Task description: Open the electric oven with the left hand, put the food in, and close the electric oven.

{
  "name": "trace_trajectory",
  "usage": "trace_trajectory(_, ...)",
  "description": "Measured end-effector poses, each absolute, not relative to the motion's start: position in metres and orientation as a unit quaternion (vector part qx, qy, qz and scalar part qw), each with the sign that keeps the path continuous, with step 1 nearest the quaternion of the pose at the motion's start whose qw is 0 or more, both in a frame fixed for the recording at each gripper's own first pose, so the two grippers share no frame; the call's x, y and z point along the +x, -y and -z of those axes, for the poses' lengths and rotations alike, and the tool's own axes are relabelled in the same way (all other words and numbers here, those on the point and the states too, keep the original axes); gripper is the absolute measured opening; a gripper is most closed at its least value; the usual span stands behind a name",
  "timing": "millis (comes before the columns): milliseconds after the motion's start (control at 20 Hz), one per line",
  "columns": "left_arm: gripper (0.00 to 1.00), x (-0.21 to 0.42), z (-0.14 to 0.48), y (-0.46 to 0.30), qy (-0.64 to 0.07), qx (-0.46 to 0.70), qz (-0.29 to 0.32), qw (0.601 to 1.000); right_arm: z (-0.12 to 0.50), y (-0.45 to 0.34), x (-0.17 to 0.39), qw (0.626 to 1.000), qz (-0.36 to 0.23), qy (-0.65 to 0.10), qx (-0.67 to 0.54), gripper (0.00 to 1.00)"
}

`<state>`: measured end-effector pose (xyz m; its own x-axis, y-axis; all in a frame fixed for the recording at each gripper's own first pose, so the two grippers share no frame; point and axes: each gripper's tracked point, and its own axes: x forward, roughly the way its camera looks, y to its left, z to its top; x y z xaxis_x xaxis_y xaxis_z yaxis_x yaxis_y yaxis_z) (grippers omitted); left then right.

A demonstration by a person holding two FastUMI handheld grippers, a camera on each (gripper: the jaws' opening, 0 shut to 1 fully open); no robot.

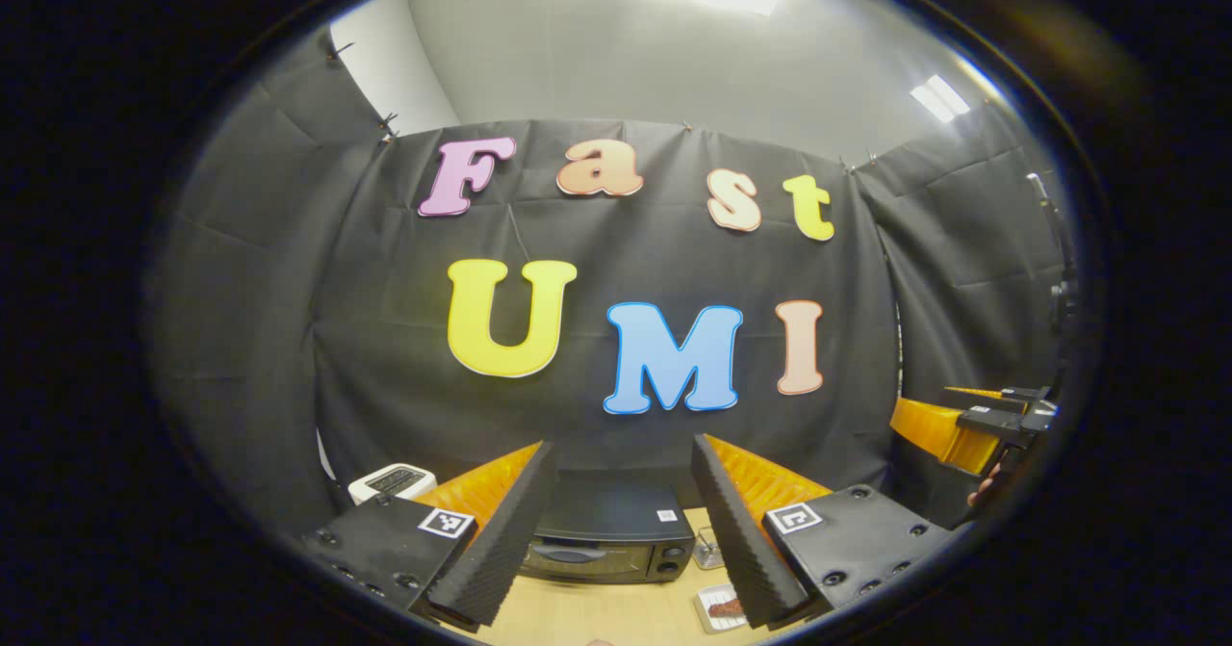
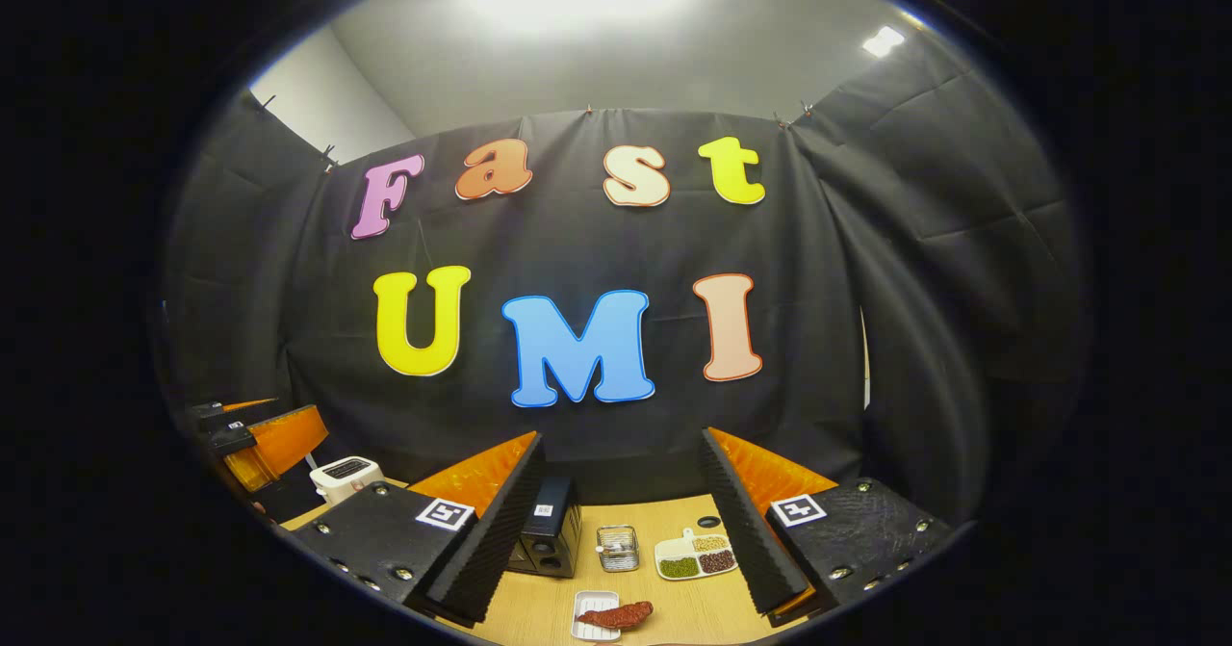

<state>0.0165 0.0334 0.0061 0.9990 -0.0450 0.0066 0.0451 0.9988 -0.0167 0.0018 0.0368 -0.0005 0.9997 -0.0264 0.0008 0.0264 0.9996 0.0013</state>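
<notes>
Left gripper view: left gripper (image 1: 621,521) spread wide, holding nothing, the closed black electric oven (image 1: 608,540) on the wooden table (image 1: 587,617) between its fingers, white toaster (image 1: 390,481) off left.

Right gripper view: right gripper (image 2: 626,521) wide too; reddish food (image 2: 616,614) on a white tray (image 2: 587,607), near a small metal basket (image 2: 617,547) and a divided bean dish (image 2: 695,555). Labels unreadable.

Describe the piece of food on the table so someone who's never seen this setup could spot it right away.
Start at the black electric oven on the light wooden table. Nearer the camera than it lies a small white rectangular tray, and across that tray's right end rests the reddish-brown piece of food, unlike the divided white dish of beans.
</notes>
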Motion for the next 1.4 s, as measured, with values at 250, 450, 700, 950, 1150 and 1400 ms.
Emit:
trace_trajectory(250,0.95,0.023,0.005,-0.033,-0.010,-0.008,0.030,0.999,0.007,-0.034,0.005,1.000,0.018,-0.005,-0.001,0.96)
trace_trajectory(450,0.95,0.034,0.023,-0.036,-0.029,-0.010,0.035,0.999,0.017,-0.031,0.009,1.000,0.022,-0.015,0.000,0.96)
trace_trajectory(700,0.97,0.061,0.072,-0.044,-0.083,-0.024,0.038,0.996,0.028,-0.031,0.018,0.999,0.017,-0.027,-0.005,0.96)
trace_trajectory(950,0.98,0.094,0.133,-0.056,-0.142,-0.011,0.038,0.989,0.038,-0.028,0.026,0.999,0.018,-0.039,-0.014,0.96)
trace_trajectory(1150,0.95,0.122,0.185,-0.064,-0.187,-0.005,0.040,0.981,0.050,-0.023,0.033,0.998,0.025,-0.053,-0.020,0.96)
trace_trajectory(1400,0.95,0.163,0.240,-0.080,-0.228,0.004,0.039,0.973,0.065,-0.017,0.041,0.996,0.041,-0.072,-0.028,0.96)
